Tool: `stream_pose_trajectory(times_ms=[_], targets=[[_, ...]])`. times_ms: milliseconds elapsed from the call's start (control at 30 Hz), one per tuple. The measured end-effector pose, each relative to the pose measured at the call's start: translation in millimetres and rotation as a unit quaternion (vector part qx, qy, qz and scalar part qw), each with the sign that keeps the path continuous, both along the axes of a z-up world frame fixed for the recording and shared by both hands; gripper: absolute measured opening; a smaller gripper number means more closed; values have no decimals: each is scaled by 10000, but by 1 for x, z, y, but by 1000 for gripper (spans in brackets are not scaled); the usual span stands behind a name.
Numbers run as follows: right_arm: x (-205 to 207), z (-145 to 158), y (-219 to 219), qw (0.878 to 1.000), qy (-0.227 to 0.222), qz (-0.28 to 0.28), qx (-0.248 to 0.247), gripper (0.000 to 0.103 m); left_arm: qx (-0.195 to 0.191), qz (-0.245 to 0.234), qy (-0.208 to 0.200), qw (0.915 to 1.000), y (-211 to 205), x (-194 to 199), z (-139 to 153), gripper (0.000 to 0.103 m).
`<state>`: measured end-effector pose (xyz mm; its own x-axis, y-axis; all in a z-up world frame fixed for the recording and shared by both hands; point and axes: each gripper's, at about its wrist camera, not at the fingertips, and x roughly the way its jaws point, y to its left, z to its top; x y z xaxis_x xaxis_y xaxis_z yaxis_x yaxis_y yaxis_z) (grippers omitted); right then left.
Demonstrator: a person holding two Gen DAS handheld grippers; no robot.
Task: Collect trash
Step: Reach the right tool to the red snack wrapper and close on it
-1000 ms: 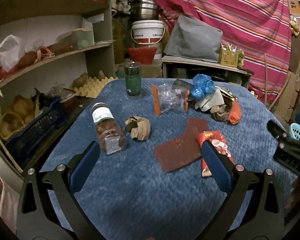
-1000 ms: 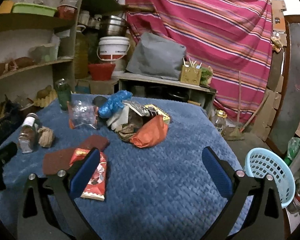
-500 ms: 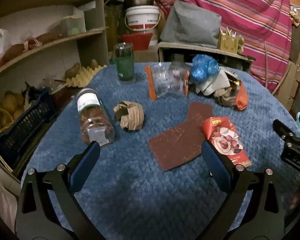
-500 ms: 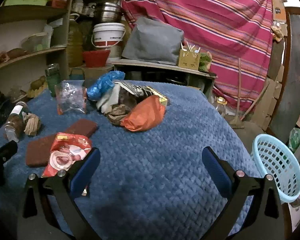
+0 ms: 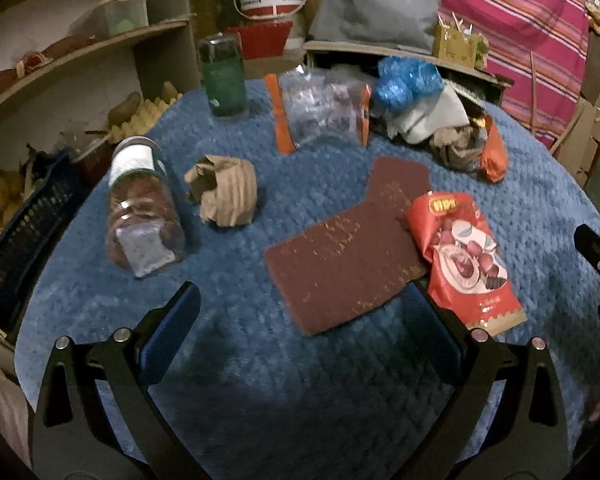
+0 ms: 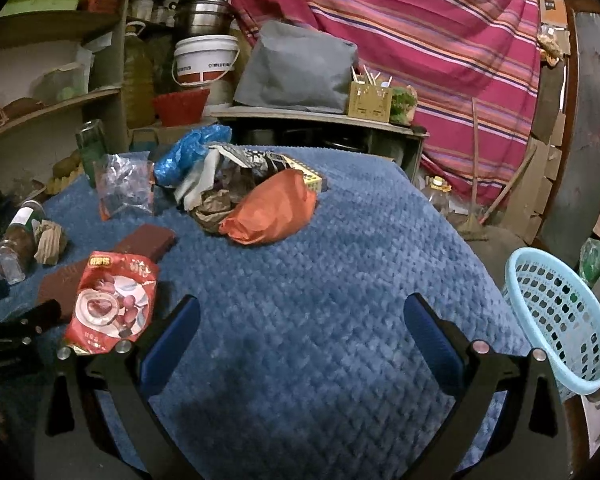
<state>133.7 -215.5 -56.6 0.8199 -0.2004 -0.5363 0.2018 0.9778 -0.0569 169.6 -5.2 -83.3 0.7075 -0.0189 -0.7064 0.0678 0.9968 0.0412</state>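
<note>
Trash lies scattered on a blue quilted tabletop [image 5: 300, 380]. A maroon flat pad [image 5: 348, 252] lies just ahead of my open left gripper [image 5: 300, 308], with a red snack packet [image 5: 468, 256] by its right finger. A crumpled brown paper ball [image 5: 224, 192] and a tipped jar [image 5: 140, 216] lie to the left. My right gripper [image 6: 300, 312] is open over bare cloth; the same red snack packet [image 6: 112, 300] lies by its left finger. An orange bag [image 6: 272, 212] and blue plastic [image 6: 188, 152] top a heap further back. A light blue basket [image 6: 556, 316] stands off the table's right edge.
A green bottle [image 5: 224, 76] and a clear plastic bag [image 5: 320, 112] stand at the far side. Shelves [image 5: 80, 56] with a dark blue crate [image 5: 20, 240] run along the left. A white bucket [image 6: 204, 60], grey cushion [image 6: 296, 68] and striped curtain [image 6: 440, 40] are behind.
The left gripper has moved forward and down toward the maroon pad and snack packet. The right gripper has also advanced a little over the table. Both stay open.
</note>
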Motion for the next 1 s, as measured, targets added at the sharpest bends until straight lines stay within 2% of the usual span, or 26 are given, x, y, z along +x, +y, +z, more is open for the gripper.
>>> stream_pose_trajectory(times_ms=[167, 433, 667, 867, 1000], targets=[[0, -3, 0, 10000, 25, 5, 25, 99, 54, -115, 123, 9998, -11, 4, -5, 98], [1, -4, -3, 10000, 16, -48, 82, 99, -318, -79, 370, 9988, -22, 21, -11, 98], [2, -6, -5, 9999, 42, -53, 75, 99, -400, 71, 359, 9985, -25, 30, -9, 98], [6, -9, -8, 9998, 98, -99, 137, 99, -556, 137, 577, 9967, -17, 37, -17, 98], [7, -10, -9, 9997, 132, -137, 158, 99, -480, 58, 568, 9972, -18, 37, -18, 93]])
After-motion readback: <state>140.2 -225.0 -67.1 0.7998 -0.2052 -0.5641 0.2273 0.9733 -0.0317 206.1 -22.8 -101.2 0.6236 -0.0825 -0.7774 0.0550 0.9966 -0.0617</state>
